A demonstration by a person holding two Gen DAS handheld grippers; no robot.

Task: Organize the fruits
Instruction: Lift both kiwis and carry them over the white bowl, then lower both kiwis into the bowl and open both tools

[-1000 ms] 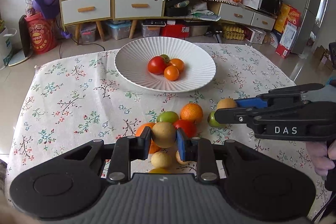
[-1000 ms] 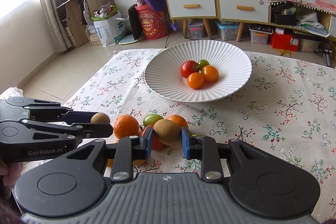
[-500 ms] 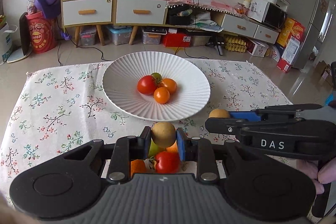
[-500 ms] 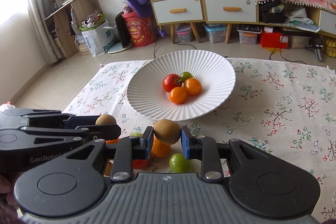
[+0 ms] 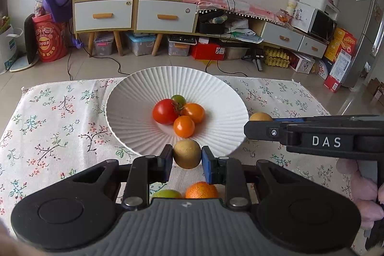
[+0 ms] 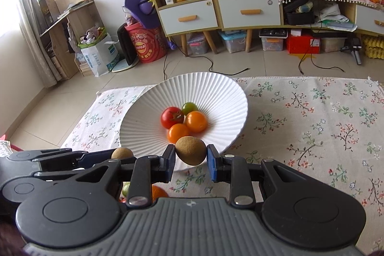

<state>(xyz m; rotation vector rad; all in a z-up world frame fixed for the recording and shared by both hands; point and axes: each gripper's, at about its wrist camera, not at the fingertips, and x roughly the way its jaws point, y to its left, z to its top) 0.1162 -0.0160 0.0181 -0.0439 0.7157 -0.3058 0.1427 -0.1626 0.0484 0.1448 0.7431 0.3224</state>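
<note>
Altogether four fruits are counted in the white plate (image 5: 134,97): one red, two orange, one green. One brown fruit (image 5: 187,153) is clamped in the left claw (image 5: 187,163), another (image 6: 190,150) in the right claw (image 6: 190,163), both tilted downward at the plate's near rim. Only the left view shows an orange (image 5: 201,190) below on the desk (image 5: 52,126).

white "das" lettering on the side of the right tool (image 5: 260,122)

White plate (image 5: 134,97): glossy, ribbed ceramic look. Tablecloth (image 5: 52,121): matt floral cloth. Tomatoes (image 5: 165,111) smooth, shiny; held brown fruit (image 5: 187,153) rough, dull.
</note>
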